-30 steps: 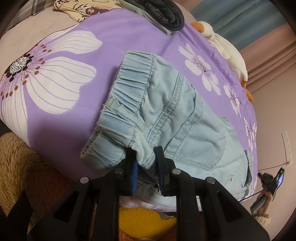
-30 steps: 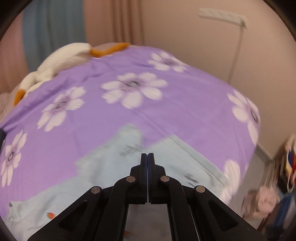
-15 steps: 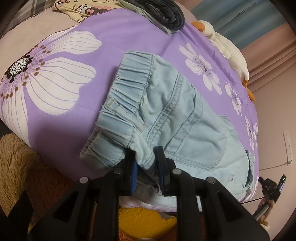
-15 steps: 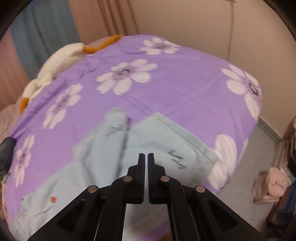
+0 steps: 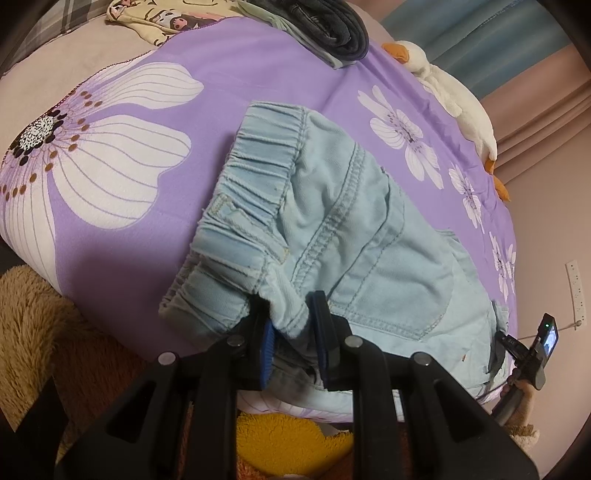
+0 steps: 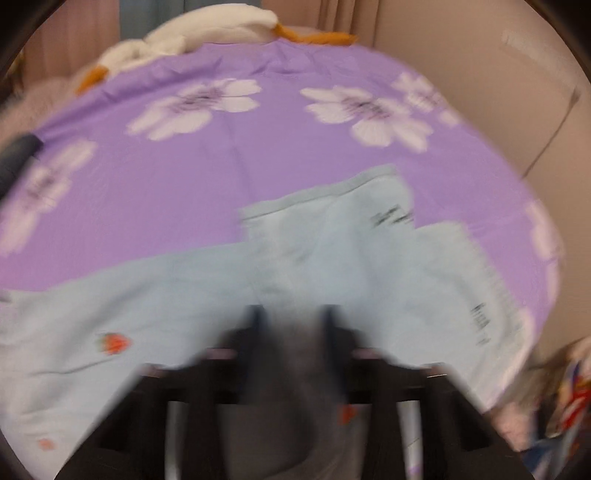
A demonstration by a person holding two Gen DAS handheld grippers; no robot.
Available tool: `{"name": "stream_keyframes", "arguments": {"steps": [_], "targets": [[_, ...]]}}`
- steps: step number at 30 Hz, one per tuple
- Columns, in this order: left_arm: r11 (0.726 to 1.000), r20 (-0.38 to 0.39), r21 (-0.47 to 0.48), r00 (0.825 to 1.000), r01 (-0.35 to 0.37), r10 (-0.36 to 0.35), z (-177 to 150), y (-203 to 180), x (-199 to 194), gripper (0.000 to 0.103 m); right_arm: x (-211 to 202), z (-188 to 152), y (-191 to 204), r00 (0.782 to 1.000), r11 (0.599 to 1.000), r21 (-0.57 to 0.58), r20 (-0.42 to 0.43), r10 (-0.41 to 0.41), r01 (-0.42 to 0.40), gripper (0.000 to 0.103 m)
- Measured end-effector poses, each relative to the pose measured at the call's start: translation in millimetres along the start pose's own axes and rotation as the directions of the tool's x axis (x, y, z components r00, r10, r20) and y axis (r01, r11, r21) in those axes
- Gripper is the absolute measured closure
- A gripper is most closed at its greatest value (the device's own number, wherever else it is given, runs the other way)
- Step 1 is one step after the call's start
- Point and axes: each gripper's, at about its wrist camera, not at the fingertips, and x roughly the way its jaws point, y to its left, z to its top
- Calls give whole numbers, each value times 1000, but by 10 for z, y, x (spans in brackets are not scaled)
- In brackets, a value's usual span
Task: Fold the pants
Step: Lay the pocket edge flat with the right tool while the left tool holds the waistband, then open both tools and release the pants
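On the purple bed [image 5: 229,74], the pants [image 5: 354,229] run lengthwise from the left hand-held gripper [image 5: 291,332], clamped on their waistband, toward the right hand-held gripper [image 6: 291,332], whose jaws stand apart over the leg end

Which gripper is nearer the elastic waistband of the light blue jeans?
Left. The left gripper pinches the jeans right beside the waistband. The right gripper is at the leg cuffs, the far end, its jaws spread over the fabric.

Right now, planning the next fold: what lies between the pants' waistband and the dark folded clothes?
Only bare purple sheet, in the left wrist view; the waistband and dark clothes lie apart.
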Motion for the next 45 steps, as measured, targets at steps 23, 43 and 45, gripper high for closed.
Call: {"name": "stream_keyframes", "arguments": {"steps": [23, 43, 45], "targets": [[999, 0, 21, 1000, 26, -26, 63, -22, -127, 90, -53, -581, -1552, 989, 834, 535, 26, 145, -136, 79], [996, -76, 36, 994, 76, -73, -25, 130, -88, 87, 36, -600, -1479, 999, 886, 462, -23, 46, -31, 95], [997, -80, 46, 995, 58, -55, -34, 99, -158, 81, 14, -574, -1476, 998, 888, 459, -43, 38, -14, 94]]}}
